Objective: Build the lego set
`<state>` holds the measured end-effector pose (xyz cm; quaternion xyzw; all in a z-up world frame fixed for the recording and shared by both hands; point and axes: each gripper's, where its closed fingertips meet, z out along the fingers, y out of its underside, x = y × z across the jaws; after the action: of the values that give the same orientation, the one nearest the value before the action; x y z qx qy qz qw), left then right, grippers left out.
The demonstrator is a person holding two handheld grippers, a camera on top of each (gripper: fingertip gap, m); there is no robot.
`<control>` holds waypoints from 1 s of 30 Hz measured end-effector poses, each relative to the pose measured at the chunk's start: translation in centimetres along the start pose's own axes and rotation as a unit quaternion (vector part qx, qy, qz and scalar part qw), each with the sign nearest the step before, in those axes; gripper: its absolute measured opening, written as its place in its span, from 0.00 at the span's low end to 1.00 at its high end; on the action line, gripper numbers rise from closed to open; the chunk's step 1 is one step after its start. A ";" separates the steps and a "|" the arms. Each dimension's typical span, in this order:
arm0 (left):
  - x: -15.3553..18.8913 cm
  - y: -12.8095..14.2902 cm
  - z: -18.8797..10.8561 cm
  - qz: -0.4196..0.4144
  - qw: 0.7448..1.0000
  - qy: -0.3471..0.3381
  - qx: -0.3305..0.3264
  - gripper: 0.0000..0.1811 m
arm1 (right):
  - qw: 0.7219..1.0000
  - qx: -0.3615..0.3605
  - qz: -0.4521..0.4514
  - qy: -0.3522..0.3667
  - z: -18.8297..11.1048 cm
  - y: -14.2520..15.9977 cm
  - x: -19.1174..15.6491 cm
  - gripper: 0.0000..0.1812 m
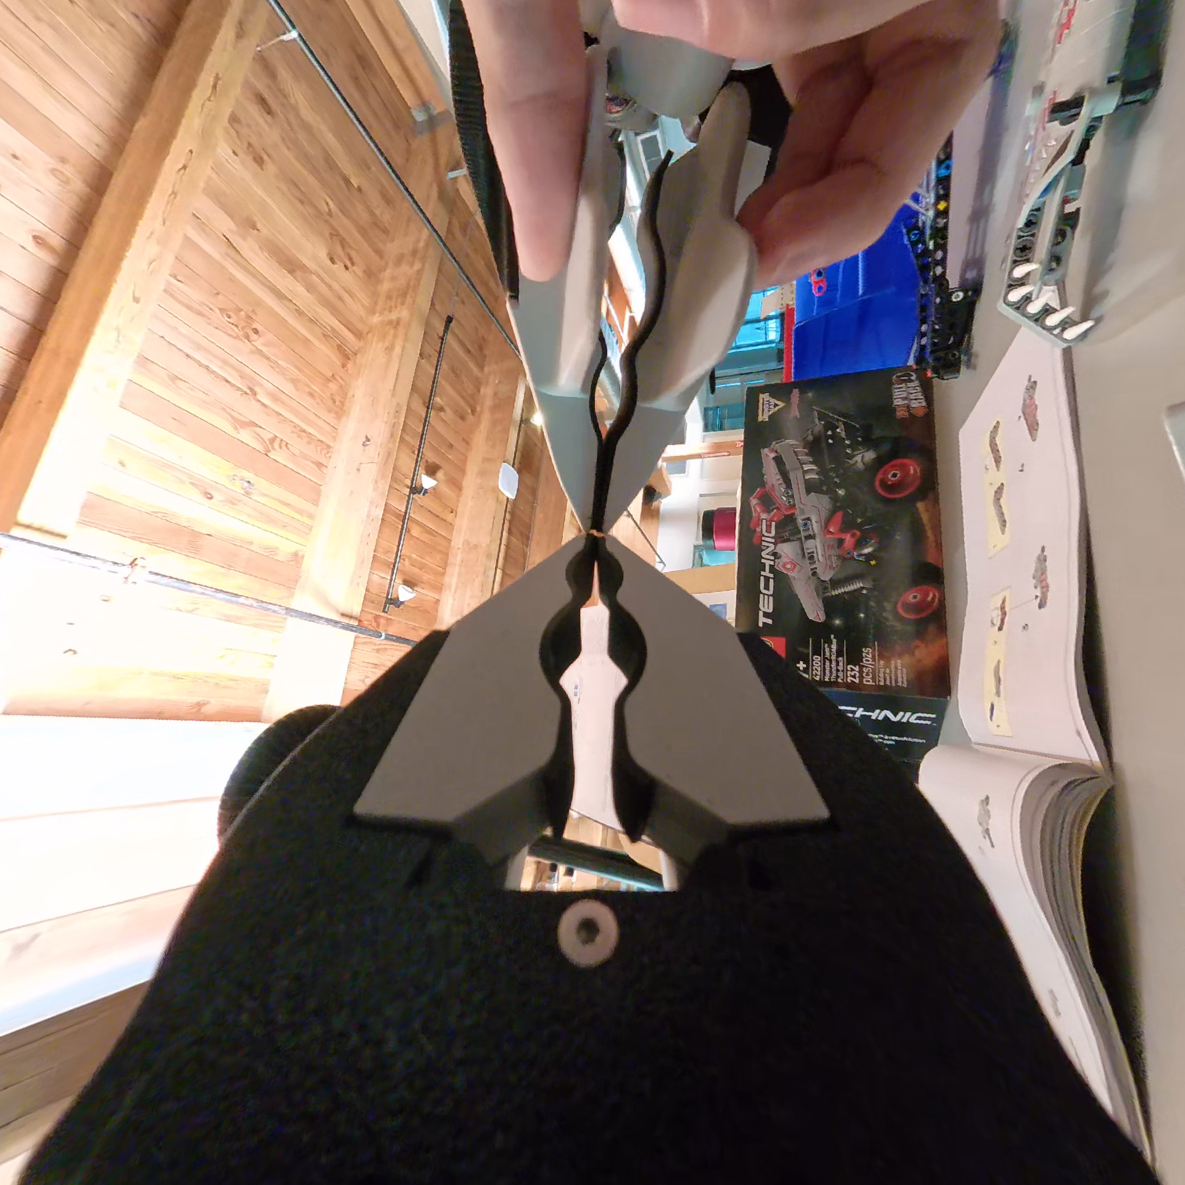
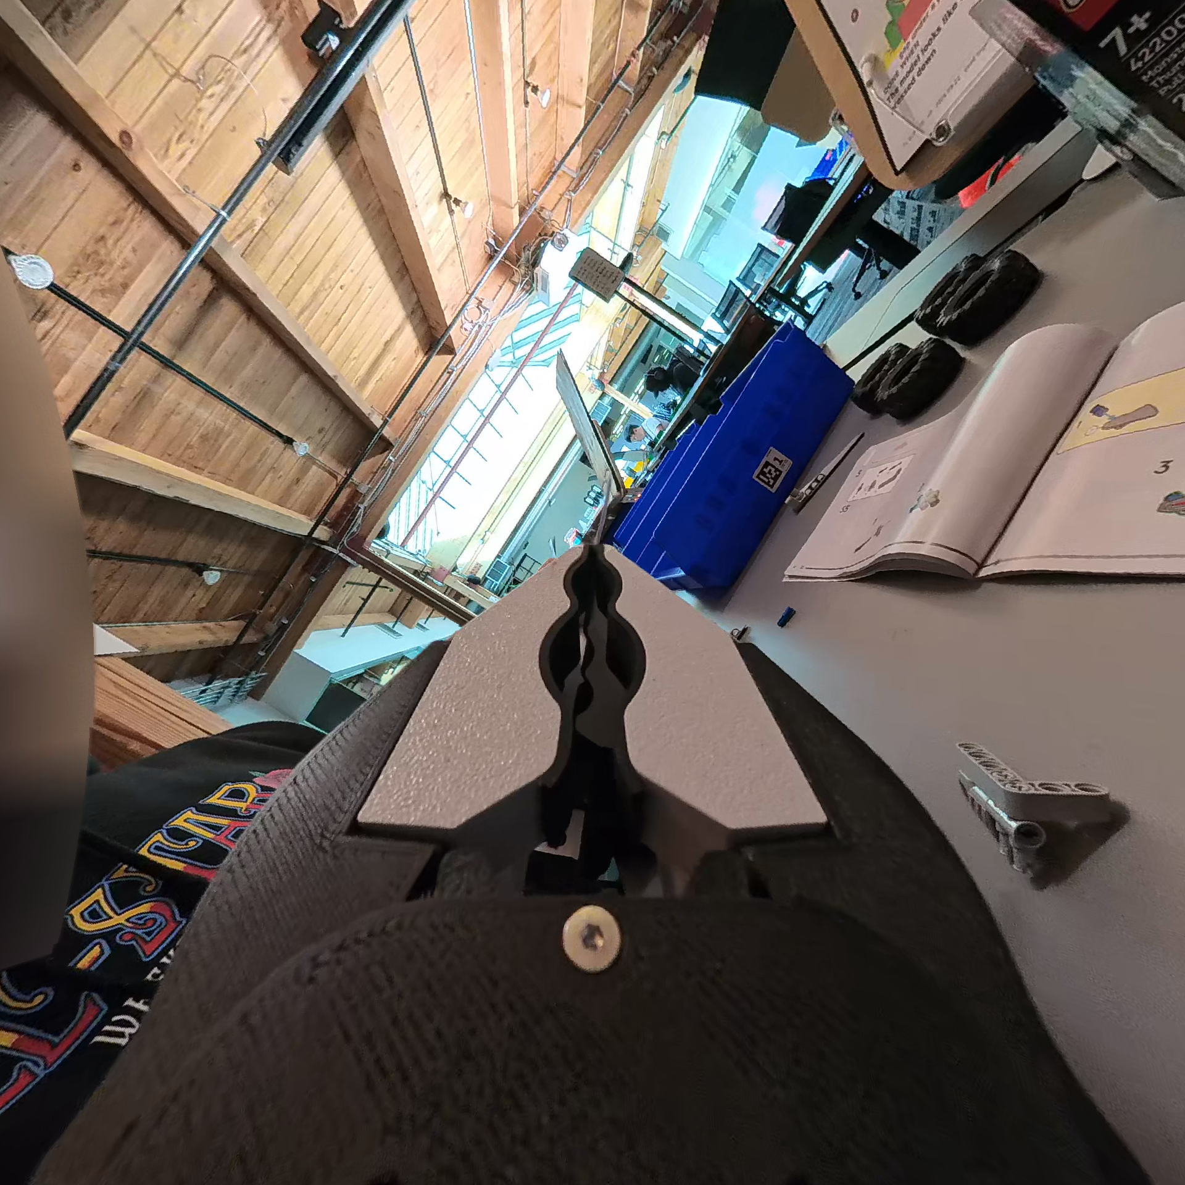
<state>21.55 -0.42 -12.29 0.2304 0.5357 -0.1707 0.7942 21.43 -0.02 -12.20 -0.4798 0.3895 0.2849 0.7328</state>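
My left gripper (image 1: 596, 553) is shut and raised off the table. My right gripper (image 1: 596, 521), held by a hand (image 1: 853, 147), comes from above and is also shut. The two meet tip to tip. A tiny tan speck shows where the tips touch; I cannot tell what it is. In the right wrist view my right gripper (image 2: 593, 551) is shut and the left gripper does not show. A partly built grey model (image 1: 1058, 192) lies at the upper right. A small grey angled beam assembly (image 2: 1032, 808) lies on the table.
The set's box (image 1: 840, 545) stands beside the open instruction booklet (image 1: 1026, 577), which also shows in the right wrist view (image 2: 1026, 487). A blue bin (image 2: 731, 474), two pairs of black tyres (image 2: 978, 298) and a small blue pin (image 2: 785, 617) are on the grey table (image 2: 898, 705). The grippers are tip to tip, or close to it. The partly built grey model (image 1: 1058, 192) is about equally far from each gripper, around 20 centimetres.
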 end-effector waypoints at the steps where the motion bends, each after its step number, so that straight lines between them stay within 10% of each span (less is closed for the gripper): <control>1: 0.0 -0.1 0.0 0.003 1.000 -0.001 0.002 0.00 | 1.000 0.001 0.001 0.001 0.0 -0.1 0.0 0.00; 30: -0.2 -0.1 -0.3 0.044 0.999 -0.013 0.021 0.00 | 0.998 0.007 0.047 -0.036 -0.1 0.1 0.1 0.09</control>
<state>21.22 -0.31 -12.25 0.2678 0.5112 -0.1495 0.8029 21.36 -0.07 -12.35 -0.4450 0.3866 0.3332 0.7359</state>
